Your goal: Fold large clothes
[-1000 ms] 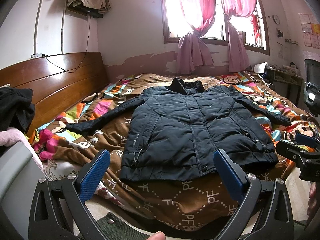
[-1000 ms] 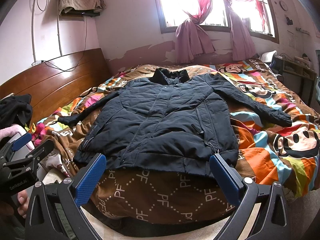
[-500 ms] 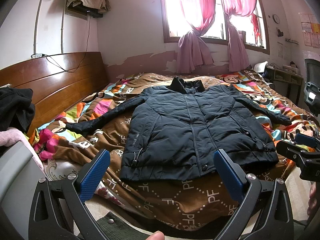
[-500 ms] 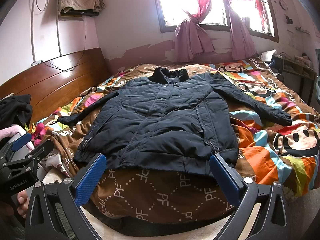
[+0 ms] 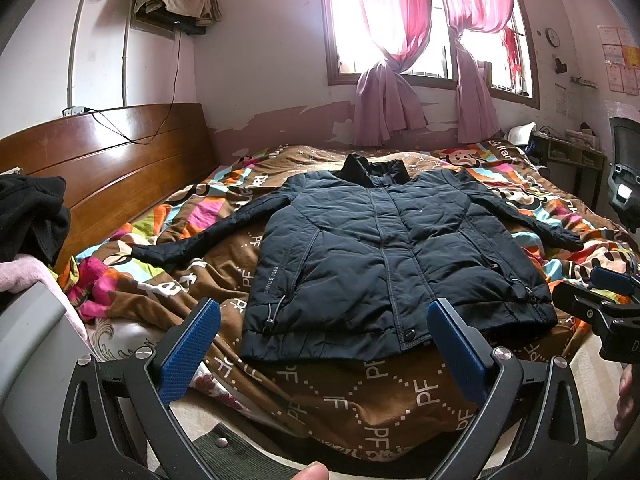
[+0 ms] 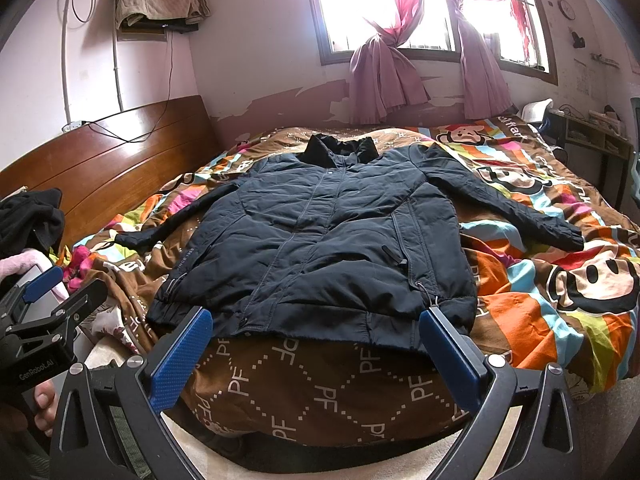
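— Dark padded jacket [image 5: 384, 256] lies flat on our patterned bed [image 5: 360, 396], sleeves out, unmoved since a second ago.
— So folding hasn't begun; our left gripper [image 5: 324, 344] and right gripper [image 6: 316, 344] hover spread wide, empty, short of its hem.

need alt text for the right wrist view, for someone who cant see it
A dark padded jacket lies flat, front up, sleeves spread, on a bed with a colourful cartoon monkey bedspread. The open right gripper frames the jacket's hem from the near edge, holding nothing; the left gripper shows at far left. Behind are a wooden headboard and pink curtains.
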A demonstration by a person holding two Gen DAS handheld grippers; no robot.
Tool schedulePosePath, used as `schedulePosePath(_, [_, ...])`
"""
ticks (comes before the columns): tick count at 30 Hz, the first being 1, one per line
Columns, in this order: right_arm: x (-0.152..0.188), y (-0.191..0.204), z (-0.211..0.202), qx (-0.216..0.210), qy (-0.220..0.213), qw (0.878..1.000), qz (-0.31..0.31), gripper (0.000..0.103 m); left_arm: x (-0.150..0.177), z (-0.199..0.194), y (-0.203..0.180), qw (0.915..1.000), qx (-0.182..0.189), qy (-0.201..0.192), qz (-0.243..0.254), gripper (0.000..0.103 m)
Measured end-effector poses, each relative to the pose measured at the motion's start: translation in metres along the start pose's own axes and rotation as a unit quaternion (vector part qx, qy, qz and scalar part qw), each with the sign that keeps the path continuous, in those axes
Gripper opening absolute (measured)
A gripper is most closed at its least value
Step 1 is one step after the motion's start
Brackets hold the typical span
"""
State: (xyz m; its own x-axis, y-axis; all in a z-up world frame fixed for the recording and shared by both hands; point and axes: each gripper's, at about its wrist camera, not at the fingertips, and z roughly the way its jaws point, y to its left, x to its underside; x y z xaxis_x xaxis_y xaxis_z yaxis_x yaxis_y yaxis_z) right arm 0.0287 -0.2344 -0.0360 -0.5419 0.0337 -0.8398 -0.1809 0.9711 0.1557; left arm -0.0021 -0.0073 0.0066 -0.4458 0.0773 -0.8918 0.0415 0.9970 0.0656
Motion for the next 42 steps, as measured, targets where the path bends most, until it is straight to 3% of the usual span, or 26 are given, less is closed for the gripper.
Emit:
schedulePosePath(18, [0.000, -0.001, 0.002, -0.001, 0.002, 1.000, 0.001, 0.103, 0.003, -0.001, 0.001, 1.0000, 0.000, 0.006, -0.001, 0.101])
schedulePosePath(24, [0.003, -0.005, 0.010, -0.006, 0.016, 1.000, 0.005, 0.103, 0.005, 0.008, 0.008, 0.9995, -0.001, 0.027, -0.016, 0.101])
schedulePosePath(30, [0.011, -0.013, 0.031, -0.011, 0.049, 0.999, 0.003, 0.103, 0.006, 0.034, 0.015, 0.9972, -0.035, 0.066, -0.009, 0.101])
schedulePosePath(35, [-0.008, -0.029, 0.052, 0.030, 0.076, 0.997, -0.008, 0.103, -0.002, 0.061, 0.029, 0.9952, -0.048, 0.083, -0.017, 0.101])
schedulePosePath(42, [-0.035, -0.062, 0.080, 0.086, 0.076, 0.993, -0.015, 0.103, -0.027, 0.115, 0.042, 0.9871, -0.095, 0.125, -0.034, 0.101])
